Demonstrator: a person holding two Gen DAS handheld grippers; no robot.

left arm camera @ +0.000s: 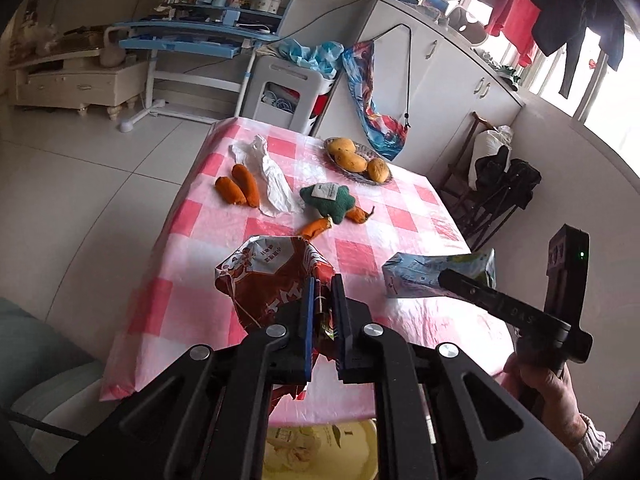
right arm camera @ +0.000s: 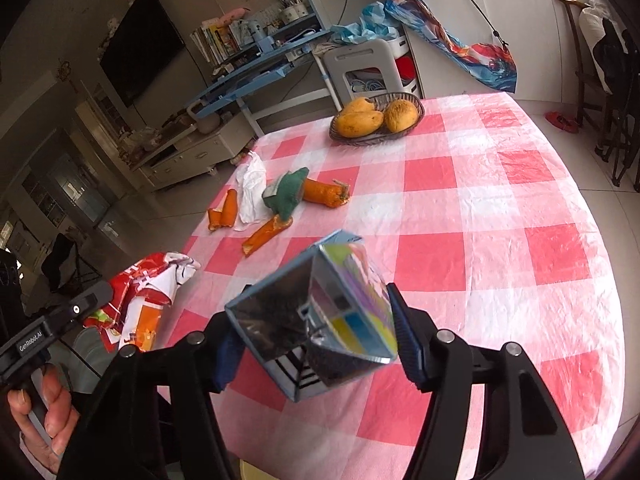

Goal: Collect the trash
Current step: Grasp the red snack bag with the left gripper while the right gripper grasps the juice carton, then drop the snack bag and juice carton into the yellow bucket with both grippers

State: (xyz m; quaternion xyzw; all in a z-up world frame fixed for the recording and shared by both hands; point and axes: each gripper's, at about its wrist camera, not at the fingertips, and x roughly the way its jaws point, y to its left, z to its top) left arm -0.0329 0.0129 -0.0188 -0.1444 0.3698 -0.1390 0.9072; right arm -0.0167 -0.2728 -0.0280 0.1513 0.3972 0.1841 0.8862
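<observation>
My left gripper (left arm camera: 323, 284) is shut on a crumpled red and white snack bag (left arm camera: 276, 276), held above the near edge of the pink checked table (left arm camera: 416, 220). The bag also shows in the right wrist view (right arm camera: 148, 292). My right gripper (right arm camera: 316, 320) is shut on an opened carton (right arm camera: 316, 312) with a silver inside, held above the table. The carton also shows in the left wrist view (left arm camera: 436, 274). A crumpled white plastic bag (left arm camera: 272, 176) lies on the table further back.
Toy carrots (left arm camera: 238, 186), a green plush vegetable (left arm camera: 330, 200) and a basket of mangoes (left arm camera: 356, 158) lie on the table. A yellow container (left arm camera: 320, 450) sits below the table's near edge. A blue desk (left arm camera: 192, 36) and white cabinets (left arm camera: 452, 80) stand behind.
</observation>
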